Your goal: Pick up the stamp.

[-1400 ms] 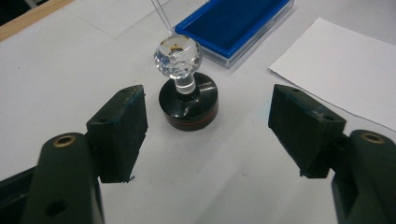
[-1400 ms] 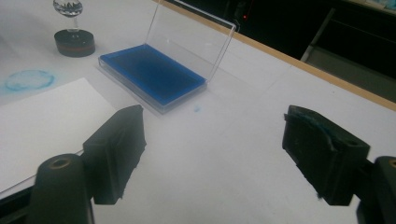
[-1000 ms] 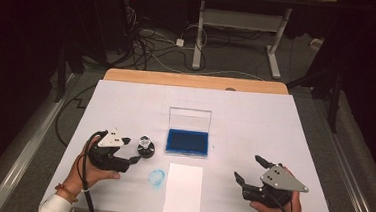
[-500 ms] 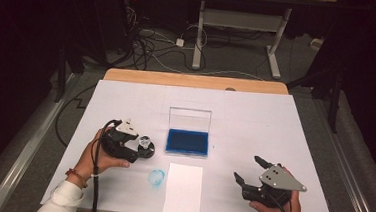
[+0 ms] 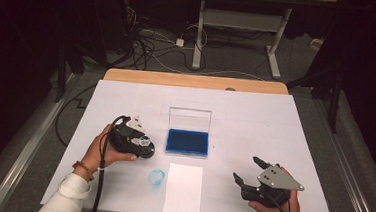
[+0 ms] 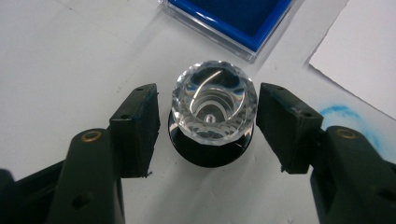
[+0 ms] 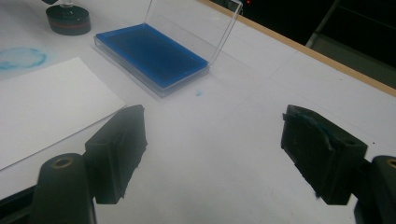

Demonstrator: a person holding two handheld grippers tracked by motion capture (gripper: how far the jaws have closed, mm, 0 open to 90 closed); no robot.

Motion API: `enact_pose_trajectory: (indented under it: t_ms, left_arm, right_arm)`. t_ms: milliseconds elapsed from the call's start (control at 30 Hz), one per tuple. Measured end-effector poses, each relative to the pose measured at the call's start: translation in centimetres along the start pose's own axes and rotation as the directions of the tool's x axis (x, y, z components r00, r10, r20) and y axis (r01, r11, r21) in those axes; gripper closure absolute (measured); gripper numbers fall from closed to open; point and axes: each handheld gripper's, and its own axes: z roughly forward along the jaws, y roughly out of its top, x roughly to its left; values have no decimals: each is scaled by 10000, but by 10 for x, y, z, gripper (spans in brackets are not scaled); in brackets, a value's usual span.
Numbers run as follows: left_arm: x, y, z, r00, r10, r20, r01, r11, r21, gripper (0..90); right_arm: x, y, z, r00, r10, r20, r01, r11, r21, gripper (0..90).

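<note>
Left gripper view, stamp (image 6: 214, 105) unlabelled, ink pad (image 6: 233, 16) unmarked

The stamp (image 6: 214, 105) has a clear faceted knob, glossy like cut glass or acrylic, on a black base. The ink pad (image 5: 188, 141) sits in a clear, shiny plastic case, its blue pad matt. The paper sheet (image 5: 183, 188) is matt white. The surface (image 5: 275, 122) looks matt white, edged in wood.

my table (image 5: 285, 123) wears a white cover, and on it sit a stamp (image 6: 214, 116), a blue ink pad (image 5: 188, 141), a paper sheet (image 5: 183, 189) and a blue smudge (image 5: 156, 177).
</note>
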Motion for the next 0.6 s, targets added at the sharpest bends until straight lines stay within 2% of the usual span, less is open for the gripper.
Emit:
enact_pose_trajectory:
  t_ms: [100, 267, 333, 367, 533, 600]
  left_arm:
    - [-1, 2, 0, 9996, 164, -218, -164, 9999, 14, 390]
    - [-3, 5, -1, 9995, 329, -36, -329, 9994, -44, 440]
    - [-2, 4, -1, 9995, 305, 10, -305, 9995, -56, 442]
    - [-2, 4, -1, 9994, 344, 50, -344, 9994, -12, 485]
    - [1, 3, -2, 9998, 203, 64, -202, 9997, -116, 532]
    - [0, 3, -1, 9998, 190, 47, -190, 9998, -91, 537]
  right_arm:
    - [0, 0, 1, 9998, -85, 166, 83, 9999, 145, 239]
    - [1, -1, 2, 9998, -151, 148, 147, 9996, 235, 240]
    - [1, -1, 2, 9998, -179, 115, 176, 9996, 228, 240]
    - [1, -1, 2, 9997, -221, 130, 217, 9994, 278, 242]
    - [1, -2, 3, 9997, -222, 138, 218, 9992, 332, 246]
    - [0, -2, 4, 9999, -97, -27, 98, 9992, 380, 248]
